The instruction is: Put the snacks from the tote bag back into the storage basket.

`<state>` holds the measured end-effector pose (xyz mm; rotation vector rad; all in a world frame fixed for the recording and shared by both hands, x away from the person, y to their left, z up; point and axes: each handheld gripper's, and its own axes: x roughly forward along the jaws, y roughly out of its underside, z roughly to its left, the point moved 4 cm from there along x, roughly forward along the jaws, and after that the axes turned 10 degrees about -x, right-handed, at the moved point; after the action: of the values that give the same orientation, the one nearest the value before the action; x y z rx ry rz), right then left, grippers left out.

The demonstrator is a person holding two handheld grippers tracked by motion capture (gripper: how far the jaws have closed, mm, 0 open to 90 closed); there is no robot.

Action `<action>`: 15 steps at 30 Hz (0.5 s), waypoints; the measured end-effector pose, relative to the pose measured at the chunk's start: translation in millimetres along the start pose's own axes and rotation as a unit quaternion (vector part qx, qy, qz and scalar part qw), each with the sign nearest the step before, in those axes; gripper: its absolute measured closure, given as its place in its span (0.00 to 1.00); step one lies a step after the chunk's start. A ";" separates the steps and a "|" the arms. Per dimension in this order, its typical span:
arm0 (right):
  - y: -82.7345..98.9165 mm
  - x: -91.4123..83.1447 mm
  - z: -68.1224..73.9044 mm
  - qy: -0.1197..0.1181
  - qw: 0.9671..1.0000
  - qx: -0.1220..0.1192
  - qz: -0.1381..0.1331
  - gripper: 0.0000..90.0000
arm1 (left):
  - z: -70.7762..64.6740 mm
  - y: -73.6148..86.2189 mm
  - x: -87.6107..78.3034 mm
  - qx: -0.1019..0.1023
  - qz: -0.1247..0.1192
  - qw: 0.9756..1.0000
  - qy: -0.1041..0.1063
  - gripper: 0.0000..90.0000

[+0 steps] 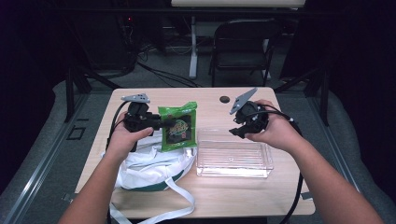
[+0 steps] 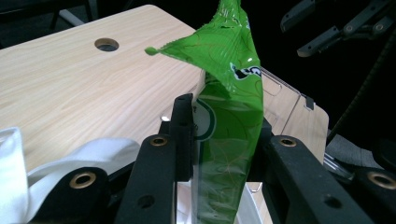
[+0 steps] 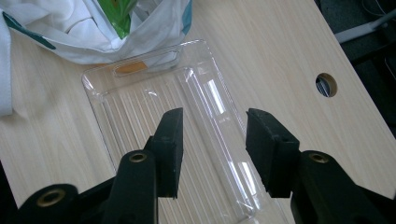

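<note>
The left claw [image 1: 161,124] pinches a light, crinkly green snack packet [image 1: 179,126] at its edge, above the worktop's [image 1: 140,196] middle; the right claw [image 3: 214,140], spread, hovers over a clear tray [image 1: 233,158].

table [image 1: 140,205]: light wood-grain top, round cable hole [image 1: 224,99] near far edge | floor [image 1: 42,154]: grey carpet | behind table: black folding chair [image 1: 243,44], white desk leg [image 1: 193,46], loose cables [image 1: 163,72] on floor | black stand legs [image 1: 77,81] at both sides | surroundings: dark (far wall not discernible), light falls mainly on table
</note>
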<state>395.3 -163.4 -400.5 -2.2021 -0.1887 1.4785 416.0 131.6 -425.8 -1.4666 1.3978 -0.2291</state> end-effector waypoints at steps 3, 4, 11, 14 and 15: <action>-5.1 -2.3 -2.1 0.000 1.000 -0.008 0.002 0.63 | -2.2 -1.8 5.0 0.002 0.001 1.000 0.006 0.80; -6.8 -3.2 -2.7 0.000 1.000 -0.010 0.002 0.63 | -3.4 -2.5 6.6 0.002 0.001 1.000 0.007 0.80; -16.0 -7.9 -6.5 -0.003 1.000 -0.027 0.003 0.60 | -12.3 -7.0 18.2 0.016 0.009 1.000 0.018 0.80; -19.0 -10.8 -8.6 -0.003 0.999 -0.035 0.007 0.59 | -16.8 -9.3 23.9 0.023 0.014 0.999 0.020 0.80; -20.4 -11.8 -9.3 -0.003 0.999 -0.036 0.006 0.58 | -17.6 -9.8 25.4 0.025 0.014 0.999 0.023 0.80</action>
<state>401.9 -152.8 -378.4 -2.2600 -0.2333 1.5061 416.8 99.3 -423.4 -1.4083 1.4378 -0.2791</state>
